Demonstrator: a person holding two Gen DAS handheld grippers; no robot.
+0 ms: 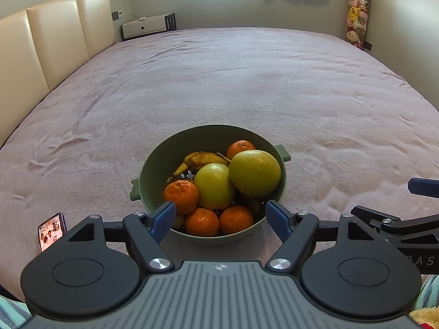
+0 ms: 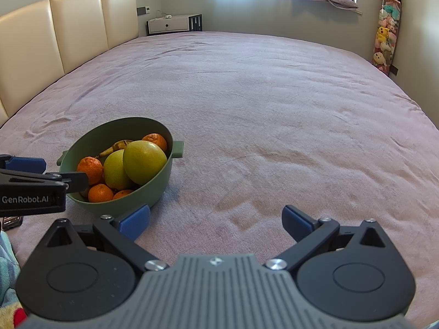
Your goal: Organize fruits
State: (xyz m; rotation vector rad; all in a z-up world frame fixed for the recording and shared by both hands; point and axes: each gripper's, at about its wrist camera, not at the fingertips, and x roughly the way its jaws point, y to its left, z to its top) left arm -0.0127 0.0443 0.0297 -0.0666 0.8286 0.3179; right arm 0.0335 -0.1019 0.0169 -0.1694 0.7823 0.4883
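A green bowl (image 1: pixel 153 161) (image 2: pixel 153 183) sits on the pink bedspread, near the front edge. It holds two large yellow-green citrus fruits (image 1: pixel 253 172) (image 2: pixel 144 161), several tangerines (image 1: pixel 181 196) (image 2: pixel 100 193) and a spotted banana (image 1: pixel 199 160) (image 2: pixel 116 146). My left gripper (image 1: pixel 221 219) is open, with its blue pads either side of the bowl's near rim and nothing held. My right gripper (image 2: pixel 216 222) is open over bare bedspread, to the right of the bowl. The left gripper's side shows at the left of the right wrist view.
A phone (image 1: pixel 52 233) lies on the bedspread left of the bowl. A padded cream headboard (image 1: pixel 55 44) runs along the left. A white nightstand (image 2: pixel 172 24) and a column of soft toys (image 2: pixel 384 35) stand by the far wall. The bedspread (image 2: pixel 274 96) stretches wide beyond the bowl.
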